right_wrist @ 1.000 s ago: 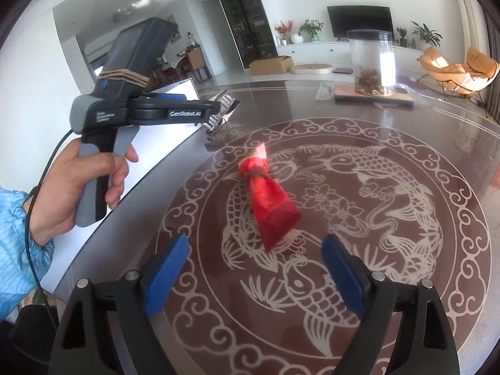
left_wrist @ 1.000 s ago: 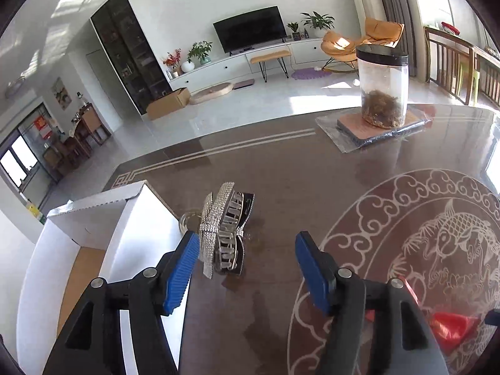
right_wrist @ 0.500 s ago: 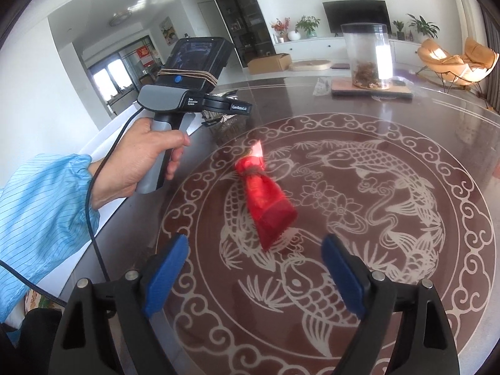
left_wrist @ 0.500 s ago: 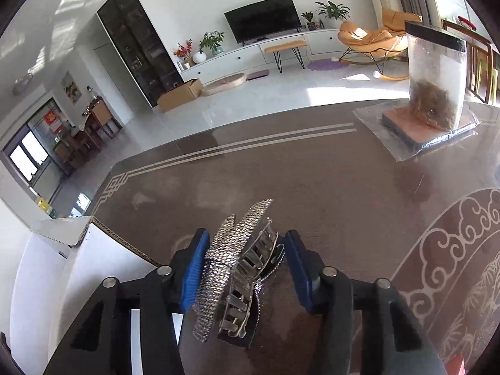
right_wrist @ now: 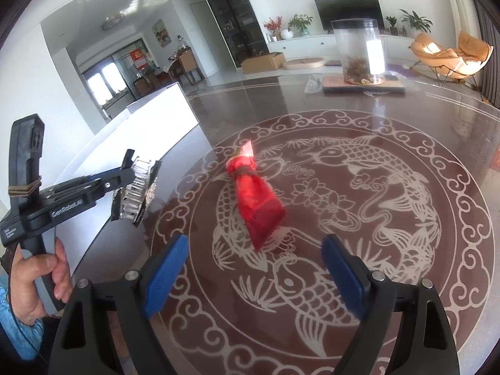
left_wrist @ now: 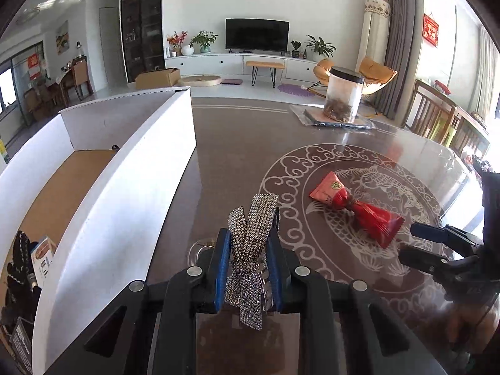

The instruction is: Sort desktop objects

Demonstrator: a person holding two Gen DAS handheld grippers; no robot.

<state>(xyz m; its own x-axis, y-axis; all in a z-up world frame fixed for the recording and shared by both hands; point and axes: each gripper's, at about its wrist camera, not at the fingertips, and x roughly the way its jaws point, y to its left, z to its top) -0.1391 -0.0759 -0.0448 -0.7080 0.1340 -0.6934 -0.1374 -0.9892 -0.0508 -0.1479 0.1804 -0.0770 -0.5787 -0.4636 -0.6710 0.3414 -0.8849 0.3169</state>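
**Gripping the sparkly hair claw, red candy pouch waiting on the table**

Pinching a rhinestone hair claw clip (left_wrist: pixel 250 259) is what the left gripper (left_wrist: pixel 248 265) is up to right now. Its blue pads (left_wrist: pixel 222 262) sit on either side of the clip and are closing in on it, with the clip squeezed right between them. The crossed rhinestone straps stick up above the fingertips, and the metal teeth show on the right side. From the right wrist view you can see the same clip (right_wrist: pixel 137 192) held clear of the tabletop, tilted, at the end of the left gripper (right_wrist: pixel 131 172), with a hand (right_wrist: pixel 40 284) wrapped around the handle and a bit of blue sleeve below it.

Just left of the clip is a white cardboard box (left_wrist: pixel 125 193), open on top, brown inside. A few items sit in its near corner, including something dark and a small printed carton, but I can't make them out well.

Off to the right on the fish-pattern round of the dark table (left_wrist: pixel 243 156) lies a red candy pouch (left_wrist: pixel 353 206), tied at the neck, lying flat. The right gripper (right_wrist: pixel 253 268) hangs over it with its jaws spread wide and nothing between them; the pouch (right_wrist: pixel 254 200) is just ahead of the fingertips, not touching.

Further back there's a clear jar (left_wrist: pixel 343 97) with a black lid and brown stuff at the bottom, standing on a flat wrapped packet.
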